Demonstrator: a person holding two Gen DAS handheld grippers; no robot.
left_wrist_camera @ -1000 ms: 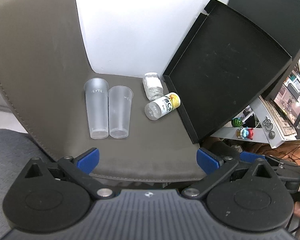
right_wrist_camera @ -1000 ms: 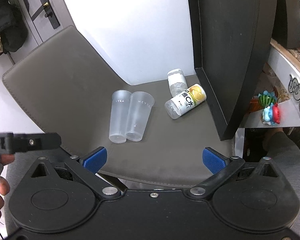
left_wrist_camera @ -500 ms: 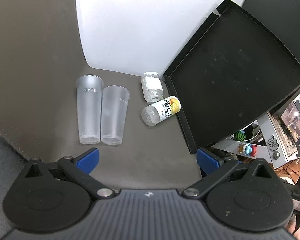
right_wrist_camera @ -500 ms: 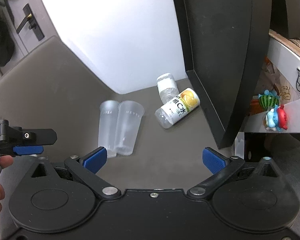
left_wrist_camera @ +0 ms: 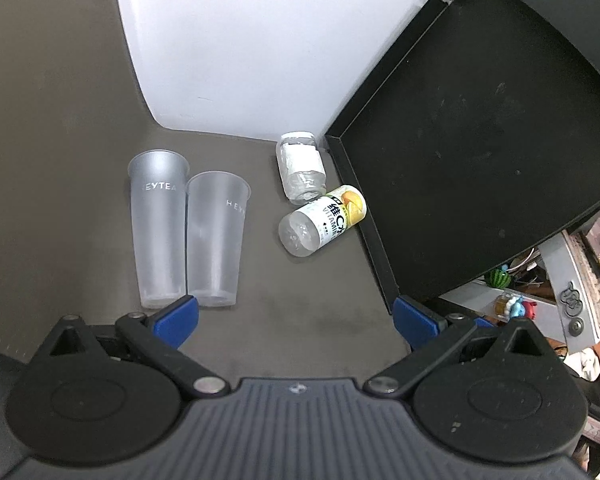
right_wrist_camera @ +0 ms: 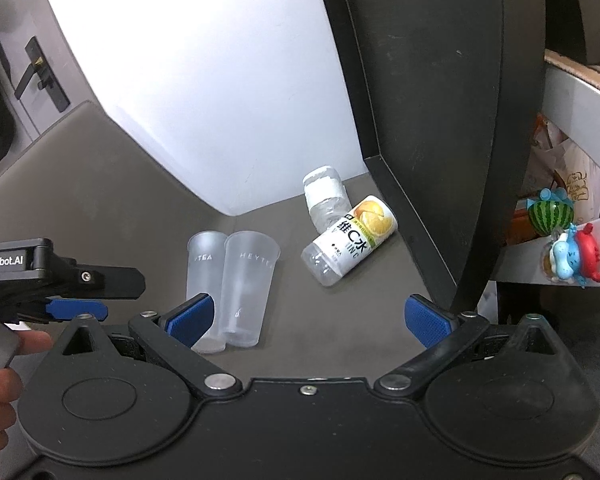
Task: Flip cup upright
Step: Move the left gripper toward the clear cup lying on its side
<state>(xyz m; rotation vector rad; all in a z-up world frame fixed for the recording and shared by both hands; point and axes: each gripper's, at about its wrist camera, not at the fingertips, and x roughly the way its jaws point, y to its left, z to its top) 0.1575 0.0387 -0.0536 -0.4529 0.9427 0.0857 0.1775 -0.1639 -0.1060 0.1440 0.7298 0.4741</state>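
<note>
While both pairs of blue-padded fingers stood wide apart and held nothing, the left gripper [left_wrist_camera: 295, 318] and right gripper [right_wrist_camera: 308, 318] hovered over the near edge of a dark grey surface [left_wrist_camera: 300, 320]. Just beyond lay two frosted translucent plastic cups [left_wrist_camera: 188, 236] on their sides, touching, rims pointing away. Farther right lay a yellow-labelled clear bottle [left_wrist_camera: 322, 220] and a white-labelled clear bottle [left_wrist_camera: 302, 172], beside a tilted black tray [left_wrist_camera: 480, 152].
</note>
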